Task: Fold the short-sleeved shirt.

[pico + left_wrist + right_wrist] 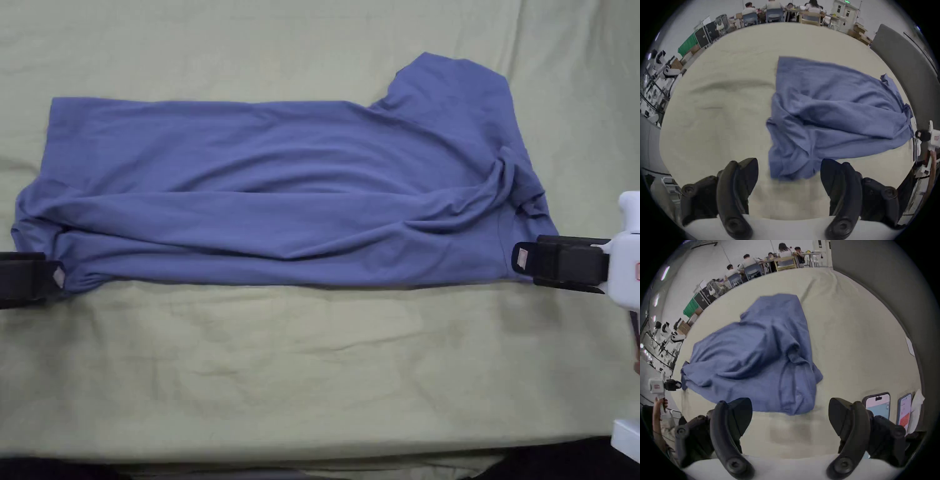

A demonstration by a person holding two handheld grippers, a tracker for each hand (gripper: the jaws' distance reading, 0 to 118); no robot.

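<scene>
Head view: shirt (281, 194) folded lengthwise; left hand-held gripper (53, 277) and right hand-held gripper (522, 258) wide open beside its ends. Next: regrip for crosswise fold.

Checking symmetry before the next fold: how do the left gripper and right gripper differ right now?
The left gripper sits at the shirt's hem end, at the near corner; the right gripper sits at the collar and sleeve end. In the head view the left gripper is mostly cut off by the frame, while the right gripper shows its white body. Shared: both have jaws spread open, both are level with the shirt's near folded edge, and neither is pinching cloth.
</scene>
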